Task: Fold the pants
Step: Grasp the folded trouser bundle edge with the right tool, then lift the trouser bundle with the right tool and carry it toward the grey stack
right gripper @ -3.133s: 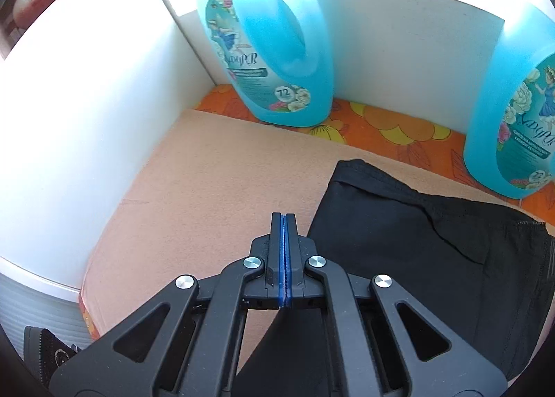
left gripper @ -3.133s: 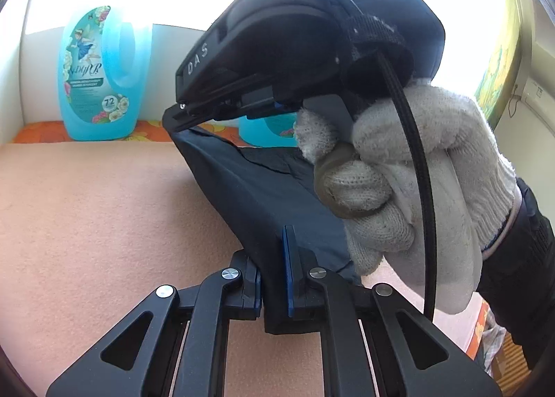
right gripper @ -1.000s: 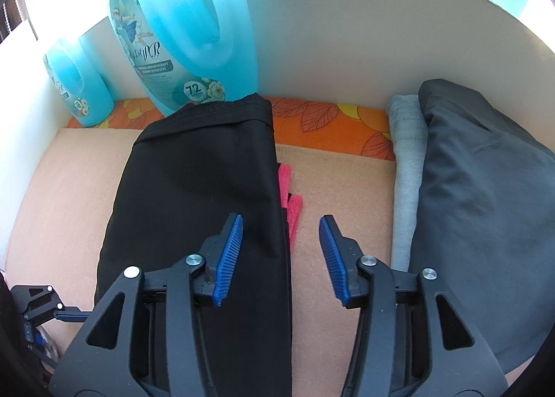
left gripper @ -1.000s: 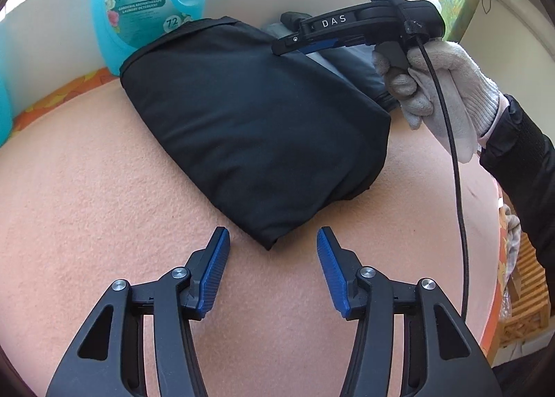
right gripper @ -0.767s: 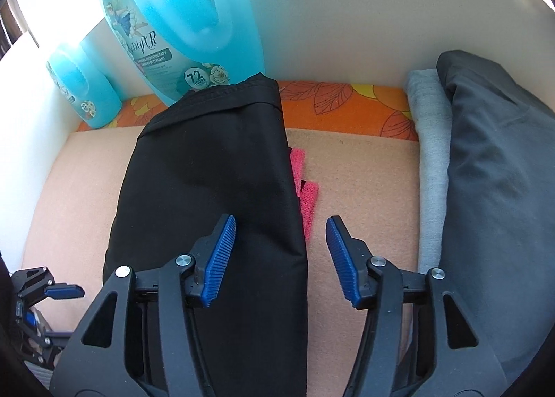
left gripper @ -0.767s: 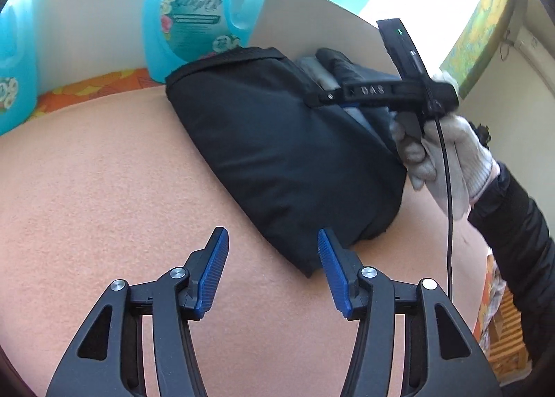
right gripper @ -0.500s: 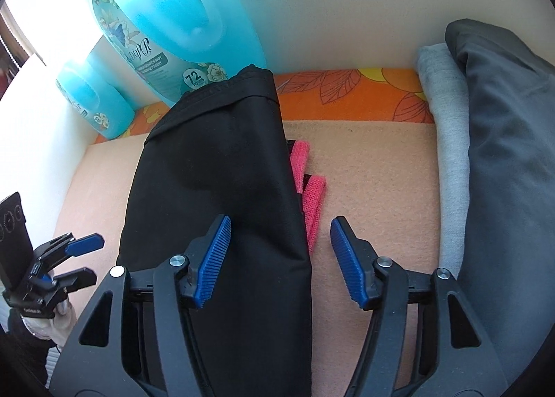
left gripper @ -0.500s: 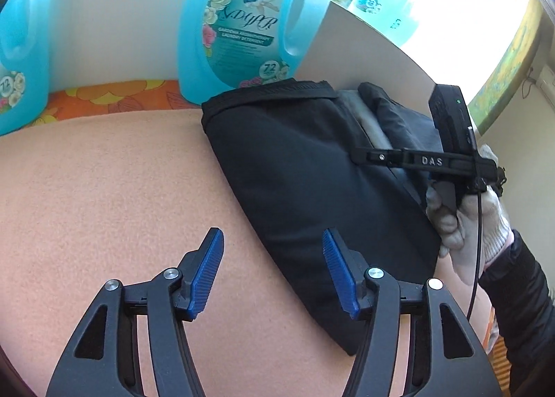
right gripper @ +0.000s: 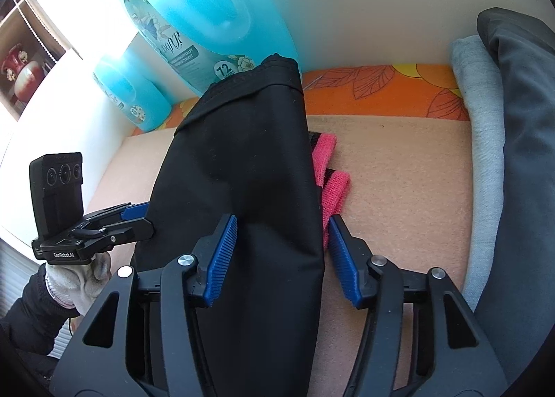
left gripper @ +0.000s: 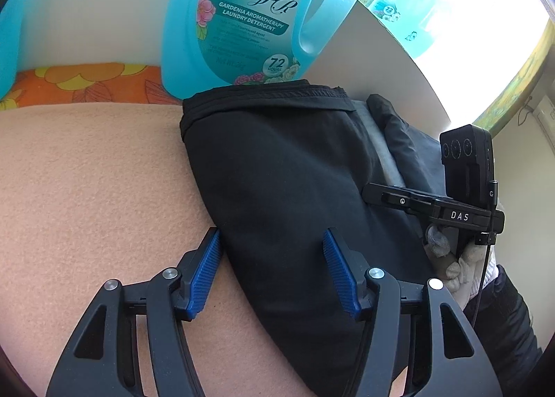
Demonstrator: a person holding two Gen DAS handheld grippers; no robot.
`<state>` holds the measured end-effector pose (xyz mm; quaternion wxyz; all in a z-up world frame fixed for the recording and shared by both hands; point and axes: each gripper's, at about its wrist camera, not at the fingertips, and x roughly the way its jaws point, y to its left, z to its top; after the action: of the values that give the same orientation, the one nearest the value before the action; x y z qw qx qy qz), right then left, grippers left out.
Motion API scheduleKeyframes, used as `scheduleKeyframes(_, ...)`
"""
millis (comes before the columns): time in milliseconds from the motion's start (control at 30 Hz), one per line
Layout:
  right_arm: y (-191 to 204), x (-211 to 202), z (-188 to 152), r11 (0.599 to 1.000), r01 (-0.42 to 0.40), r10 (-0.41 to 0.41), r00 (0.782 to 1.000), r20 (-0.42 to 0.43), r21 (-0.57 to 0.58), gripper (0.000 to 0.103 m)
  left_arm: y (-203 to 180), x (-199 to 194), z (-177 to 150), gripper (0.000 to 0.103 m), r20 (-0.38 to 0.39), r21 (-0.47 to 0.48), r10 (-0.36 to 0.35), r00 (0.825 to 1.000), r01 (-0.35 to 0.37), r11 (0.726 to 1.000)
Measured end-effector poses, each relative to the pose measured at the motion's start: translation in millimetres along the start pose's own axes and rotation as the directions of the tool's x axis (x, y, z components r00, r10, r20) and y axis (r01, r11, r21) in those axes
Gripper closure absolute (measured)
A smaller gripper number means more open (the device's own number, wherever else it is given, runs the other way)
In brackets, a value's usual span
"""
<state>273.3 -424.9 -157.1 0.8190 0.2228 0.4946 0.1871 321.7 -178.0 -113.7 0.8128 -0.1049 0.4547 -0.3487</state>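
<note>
The black pants (left gripper: 295, 189) lie folded into a long bundle on the peach blanket (left gripper: 86, 189), waistband toward the back wall. They also show in the right wrist view (right gripper: 242, 182). My left gripper (left gripper: 272, 258) is open, its jaws straddling the bundle's left edge near the front. My right gripper (right gripper: 282, 248) is open, its jaws straddling the bundle's right edge. Each gripper shows in the other's view: the right one (left gripper: 388, 194) and the left one (right gripper: 138, 215).
Blue detergent jugs (left gripper: 249, 15) (right gripper: 208, 22) stand against the white back wall. Pink cloth pieces (right gripper: 333, 182) lie by the pants' right edge. A grey and dark folded pile (right gripper: 513, 154) fills the right side. An orange floral cloth (right gripper: 381, 88) runs along the back.
Both grippers, open since a second ago, have moved forward over the folded pants. The left one has shifted right, so its jaws now straddle the bundle's left edge.
</note>
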Motion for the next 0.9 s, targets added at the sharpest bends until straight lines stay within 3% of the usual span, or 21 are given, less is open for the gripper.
scheduleKeyframes(200, 11, 1, -2, 0.998, 0.023, -0.025, 0.999, -0.038, -0.058, 0.057, -7, 5, 3, 0.043, 0.003, 0.028, 0.007, 1.000, -0.007, 1.000)
scheduleKeyframes(400, 14, 8, 4, 0.999, 0.031, -0.033, 0.999, -0.032, -0.039, 0.051, -10, 9, 5, 0.044, 0.004, 0.028, -0.001, 1.000, 0.001, 1.000)
scheduleKeyframes(433, 18, 11, 3, 0.998, 0.041, -0.042, 0.999, -0.022, -0.052, 0.053, -11, 10, 5, 0.049, 0.004, 0.034, 0.005, 1.000, -0.005, 0.999)
scheduleKeyframes(500, 22, 9, -2, 0.999, 0.012, -0.012, 1.000, 0.000, -0.034, 0.071, -15, 13, 6, 0.055, 0.016, 0.030, 0.014, 1.000, -0.014, 0.999)
scheduleKeyframes(567, 33, 0, -8, 0.999, 0.008, -0.006, 0.999, 0.040, -0.045, 0.080, -15, 9, 5, 0.063, 0.036, 0.032, 0.017, 0.999, -0.018, 0.999)
scheduleKeyframes(633, 46, -6, -12, 0.995, 0.047, -0.041, 0.997, 0.062, -0.088, 0.083, -15, 4, 4, 0.076, 0.055, 0.034, 0.014, 0.998, -0.016, 0.999)
scheduleKeyframes(900, 77, -36, -20, 0.989, 0.103, -0.087, 0.985, 0.150, -0.102, 0.085, -31, -23, 5, 0.089, 0.113, 0.061, -0.006, 0.994, -0.001, 0.998)
